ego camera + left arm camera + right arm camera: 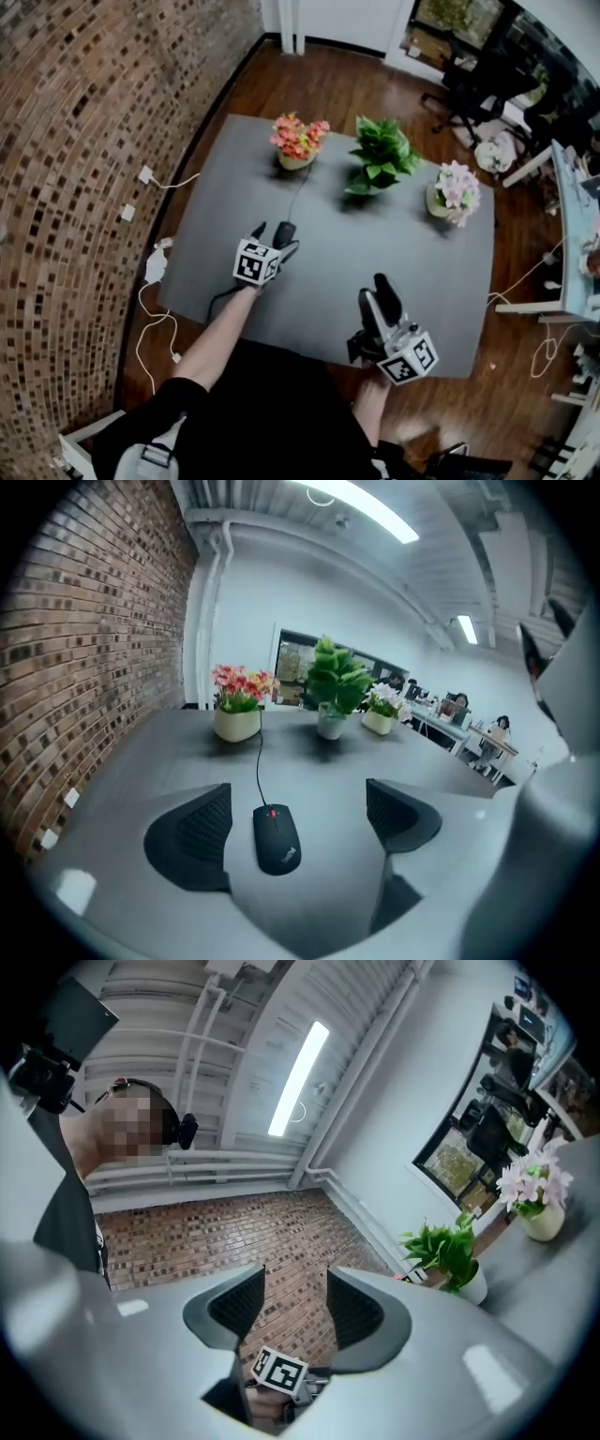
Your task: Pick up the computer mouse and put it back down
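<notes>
Nearest me, my right claw (378, 295) hangs over the near edge of the grey bench (234, 169), right of my body. Its jaws stand a modest way apart with nothing between them, aimed across at the brick wall (281, 1232). The marker cube (410, 357) on its back carries black-and-white squares and no words. Further out and to the left, my left claw (272, 232) tips down at the bench with its jaws spread wide. The black mouse (277, 838) lies flat on the bench between them, nearer the left pad, and neither pad touches it. Its long axis runs straight away from me, red wheel at the far end. There is pale lettering near its rear, too small for me to read surely. Bare bench lies open on both sides of the mouse, and it sits well in from the left and near edges. Its cable (260, 761) leads on toward the pink and yellow flower pot (237, 705). A leafy green plant (333, 691) and a pale-flowered pot (382, 710) stand along the far side.
</notes>
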`<state>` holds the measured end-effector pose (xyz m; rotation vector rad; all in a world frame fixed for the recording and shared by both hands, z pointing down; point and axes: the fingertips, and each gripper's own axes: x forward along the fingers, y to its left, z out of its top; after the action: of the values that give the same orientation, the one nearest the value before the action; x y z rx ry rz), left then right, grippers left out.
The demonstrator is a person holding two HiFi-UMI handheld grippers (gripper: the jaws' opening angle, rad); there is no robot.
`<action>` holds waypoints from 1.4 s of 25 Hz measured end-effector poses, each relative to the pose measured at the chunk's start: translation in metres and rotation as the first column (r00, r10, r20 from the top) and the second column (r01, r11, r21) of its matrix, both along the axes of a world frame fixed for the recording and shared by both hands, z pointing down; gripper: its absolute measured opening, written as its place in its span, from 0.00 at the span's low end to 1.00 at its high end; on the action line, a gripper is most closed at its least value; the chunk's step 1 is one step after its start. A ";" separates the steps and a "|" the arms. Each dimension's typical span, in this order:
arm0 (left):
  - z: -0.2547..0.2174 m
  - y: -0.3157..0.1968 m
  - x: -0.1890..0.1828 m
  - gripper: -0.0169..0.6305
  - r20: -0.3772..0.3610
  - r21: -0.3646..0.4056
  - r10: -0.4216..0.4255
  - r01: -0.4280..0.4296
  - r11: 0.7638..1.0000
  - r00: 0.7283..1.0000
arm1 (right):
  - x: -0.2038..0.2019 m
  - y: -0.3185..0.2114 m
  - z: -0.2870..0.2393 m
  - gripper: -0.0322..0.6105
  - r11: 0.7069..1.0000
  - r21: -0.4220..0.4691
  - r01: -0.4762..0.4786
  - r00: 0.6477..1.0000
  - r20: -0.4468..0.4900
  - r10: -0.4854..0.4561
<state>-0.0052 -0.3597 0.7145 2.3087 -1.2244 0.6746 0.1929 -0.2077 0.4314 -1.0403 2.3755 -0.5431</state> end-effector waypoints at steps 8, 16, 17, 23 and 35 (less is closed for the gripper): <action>0.119 -0.037 0.001 0.70 0.177 -0.160 -0.069 0.098 0.982 0.982 | 0.012 0.008 0.004 0.36 0.996 -0.043 -0.073 0.996 -0.055 0.071; 0.140 -0.036 0.002 0.47 0.269 -0.202 -0.004 0.061 0.977 0.963 | 0.001 0.010 0.001 0.36 0.997 -0.043 -0.066 0.996 -0.069 0.063; 0.140 -0.032 0.003 0.47 0.245 -0.244 0.014 0.047 0.969 0.969 | -0.001 0.010 0.001 0.36 0.997 -0.042 -0.063 0.996 -0.067 0.060; 0.025 -0.001 0.079 0.47 -0.533 -0.346 -0.010 -0.206 0.915 0.846 | -0.004 0.008 -0.003 0.36 0.999 -0.020 -0.049 0.997 -0.056 0.048; -0.374 0.059 0.063 0.47 -0.971 0.238 0.206 -0.371 0.898 -0.124 | -0.003 0.008 -0.012 0.36 0.999 0.024 -0.025 1.000 0.005 0.025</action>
<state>0.0573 -0.3012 0.3409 1.9948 0.1533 -0.8976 0.1894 -0.2001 0.4193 -1.0560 2.3558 -0.5055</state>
